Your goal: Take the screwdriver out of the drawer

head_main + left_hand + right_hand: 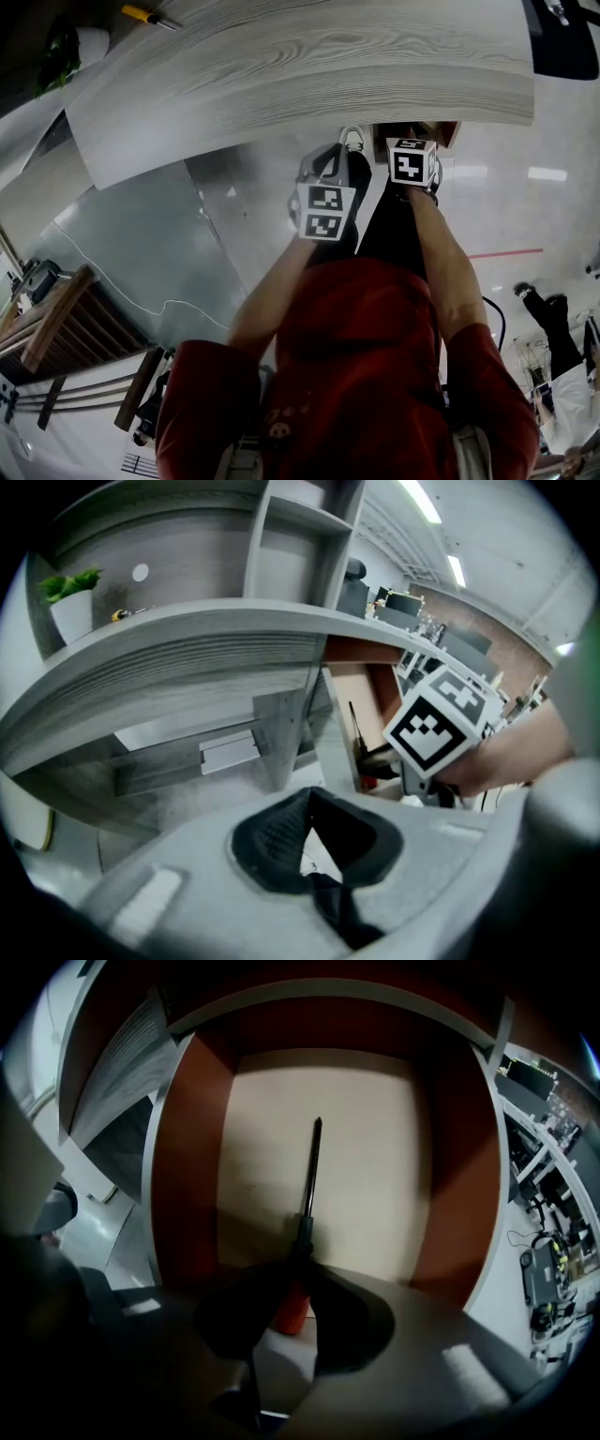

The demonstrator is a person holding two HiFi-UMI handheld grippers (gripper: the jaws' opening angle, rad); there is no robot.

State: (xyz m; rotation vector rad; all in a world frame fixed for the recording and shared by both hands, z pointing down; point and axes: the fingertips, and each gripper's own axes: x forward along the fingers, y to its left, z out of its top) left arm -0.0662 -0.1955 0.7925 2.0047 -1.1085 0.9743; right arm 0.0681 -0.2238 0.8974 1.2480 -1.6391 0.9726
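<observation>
Right gripper (pixel 300 1277) clamped on red-handled, black-shafted screwdriver (pixel 312 1166) lying in brown wooden drawer (pixel 187 1176), gripped at handle for lift-out; left gripper (pixel 312 806) closed, empty.

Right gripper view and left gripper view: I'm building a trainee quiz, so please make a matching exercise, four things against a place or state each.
Things:
1 screwdriver
2 left gripper
3 potted plant
4 drawer

Places or states:
a on the desk top
b jaws together, empty
c pulled open
d handle between the jaws of the right gripper

Pairs: 1-d, 2-b, 3-a, 4-c.
</observation>
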